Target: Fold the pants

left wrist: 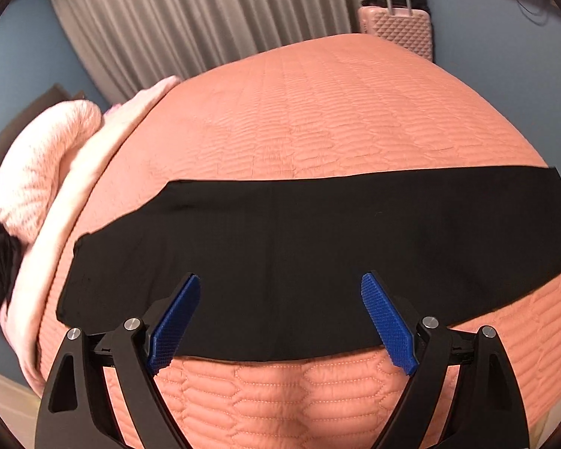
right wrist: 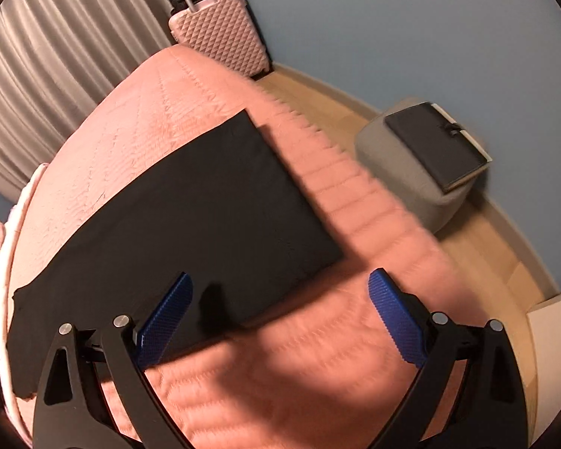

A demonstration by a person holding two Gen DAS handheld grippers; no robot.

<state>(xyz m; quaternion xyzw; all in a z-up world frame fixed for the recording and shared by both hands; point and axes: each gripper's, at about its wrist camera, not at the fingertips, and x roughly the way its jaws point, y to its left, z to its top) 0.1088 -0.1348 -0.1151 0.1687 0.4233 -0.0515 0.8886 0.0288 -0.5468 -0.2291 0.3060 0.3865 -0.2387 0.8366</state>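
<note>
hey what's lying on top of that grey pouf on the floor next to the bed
A dark notebook with pale page edges and a clasp lies on the grey pouf, covering most of its top. What is under the notebook cannot be seen.

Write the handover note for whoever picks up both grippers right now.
Left claw: open, empty, over the middle of the pants.
Right claw: open, empty, at the pants' right end.
Pants: black, lying as a flat long strip across the pink bedspread, apparently already folded lengthwise.
Left: fold the strip end to end, then smooth it.
</note>
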